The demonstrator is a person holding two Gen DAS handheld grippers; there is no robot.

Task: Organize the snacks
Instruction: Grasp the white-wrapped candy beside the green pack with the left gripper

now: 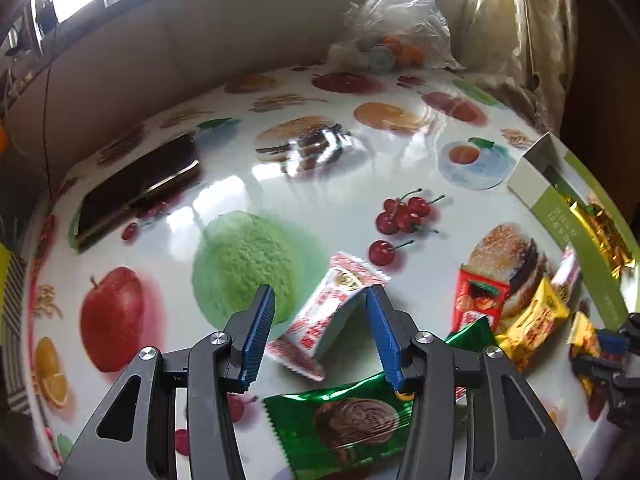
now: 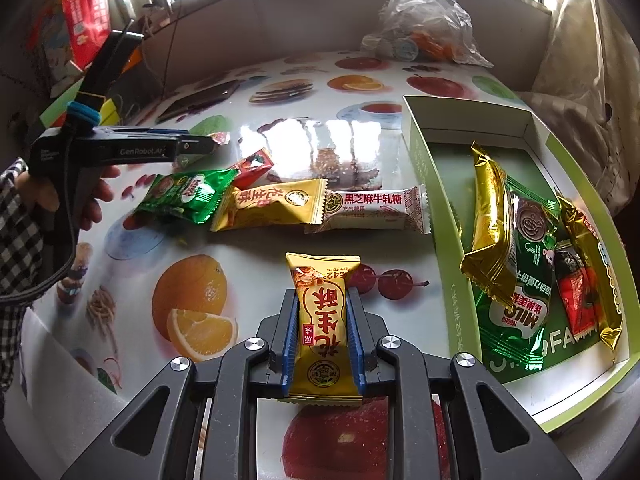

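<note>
Left gripper [image 1: 320, 324]: we hold it part-open, nothing pinched; blue pads straddle a white-and-red candy packet [image 1: 326, 316] without pressing on it, as far as we can tell.
Green Milo packet [image 1: 340, 424]: flat on the tablecloth, right under our left jaws.
Tablecloth [image 1: 168, 216]: glossy, printed with fruit and burgers; we see a dark phone [image 1: 136, 188] lying far left.
Loose pile: green packet [image 2: 188, 194], red packet [image 2: 252, 166], yellow peanut-crisp packet [image 2: 272, 206], white black-sesame nougat bar [image 2: 372, 210], in a rough row, edges overlapping, left of the box.
Right gripper [image 2: 322, 340]: we have it clamped narrow on a yellow peanut-crisp snack [image 2: 322, 320], pads pressing both long sides, packet sticking out forward above the tablecloth.
Box [image 2: 436, 208]: green-and-white tray at right; gold packet [image 2: 490, 216], green Milo pack [image 2: 520, 312], red-black packet [image 2: 578, 300] already inside.
Plastic bag [image 2: 424, 16]: clear, far edge, orange items inside.
</note>
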